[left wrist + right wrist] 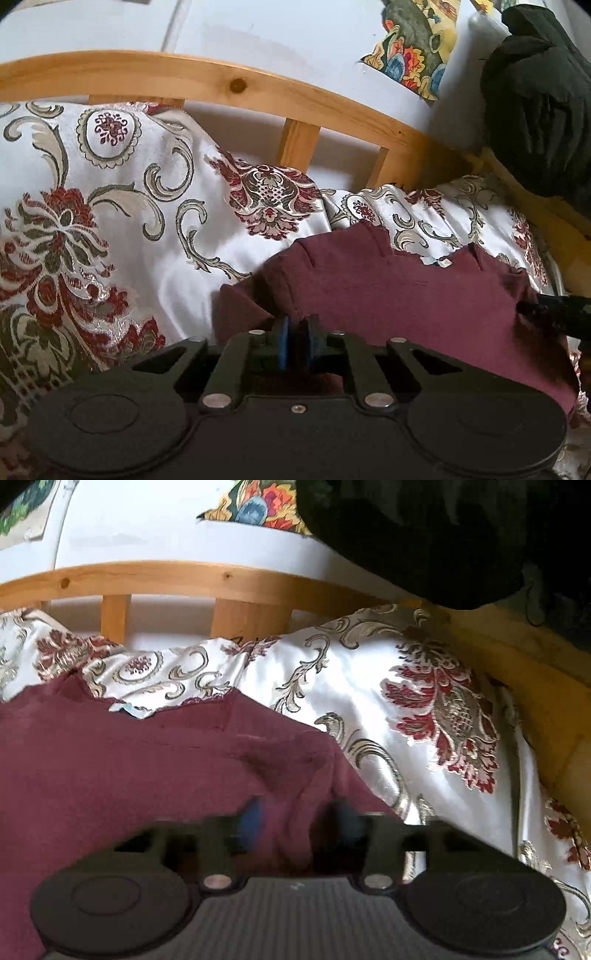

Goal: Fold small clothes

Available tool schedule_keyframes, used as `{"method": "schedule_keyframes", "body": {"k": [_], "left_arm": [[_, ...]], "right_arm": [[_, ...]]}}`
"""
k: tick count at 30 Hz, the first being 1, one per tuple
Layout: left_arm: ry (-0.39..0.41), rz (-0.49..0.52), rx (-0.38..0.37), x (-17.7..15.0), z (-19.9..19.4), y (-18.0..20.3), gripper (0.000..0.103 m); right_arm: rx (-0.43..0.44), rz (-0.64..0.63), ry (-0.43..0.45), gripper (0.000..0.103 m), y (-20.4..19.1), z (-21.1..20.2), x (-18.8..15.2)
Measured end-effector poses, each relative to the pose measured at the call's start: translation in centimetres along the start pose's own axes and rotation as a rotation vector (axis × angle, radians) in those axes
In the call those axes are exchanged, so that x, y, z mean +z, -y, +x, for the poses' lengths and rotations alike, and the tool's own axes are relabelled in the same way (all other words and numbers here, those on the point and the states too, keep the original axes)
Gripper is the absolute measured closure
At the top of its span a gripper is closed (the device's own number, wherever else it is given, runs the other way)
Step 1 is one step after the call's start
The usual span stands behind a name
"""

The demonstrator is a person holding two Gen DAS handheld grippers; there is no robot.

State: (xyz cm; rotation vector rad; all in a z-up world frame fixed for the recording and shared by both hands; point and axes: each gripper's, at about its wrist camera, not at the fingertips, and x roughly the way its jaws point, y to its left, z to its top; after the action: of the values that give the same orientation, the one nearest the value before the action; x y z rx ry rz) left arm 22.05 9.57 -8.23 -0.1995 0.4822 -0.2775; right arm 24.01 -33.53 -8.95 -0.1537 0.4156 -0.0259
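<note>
Now I'm folding the maroon garment (406, 295) on the bed (147, 240).
My left fingers (297, 341) are standing barely parted at its edge; my right fingers (299, 823) are spread wide, released.

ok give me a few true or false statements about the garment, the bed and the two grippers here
1. The garment is maroon. True.
2. The garment lies on a bare wooden table. False: it lies on a white bedspread with red and grey floral patterns.
3. The right gripper has its jaws clamped tight together. False: they stand apart, with maroon cloth showing in the gap.
4. The left gripper has only a narrow gap between its blue pads. True.
5. A wooden bed rail runs behind the bedspread. True.
6. The dark bulky item sits on top of the garment. False: it is up by the rail at the right, away from the garment.
</note>
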Motion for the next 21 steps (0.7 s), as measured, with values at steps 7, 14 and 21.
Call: {"method": "schedule_keyframes", "body": {"k": [7, 14, 21], "left_arm": [[-0.004, -0.024, 0.055, 0.5, -0.5, 0.5, 0.029], [0.01, -0.027, 0.096, 1.2, -2.3, 1.4, 0.003], [-0.028, -0.053, 0.139, 0.8, -4.0, 2.5, 0.001]], "right_arm": [[0.014, 0.045, 0.007, 0.0, 3.4, -4.0, -1.0], [-0.07, 0.007, -0.031, 0.0, 4.9, -7.9, -4.0], [-0.16, -0.211, -0.12, 0.0, 3.2, -9.8, -8.4]]}}
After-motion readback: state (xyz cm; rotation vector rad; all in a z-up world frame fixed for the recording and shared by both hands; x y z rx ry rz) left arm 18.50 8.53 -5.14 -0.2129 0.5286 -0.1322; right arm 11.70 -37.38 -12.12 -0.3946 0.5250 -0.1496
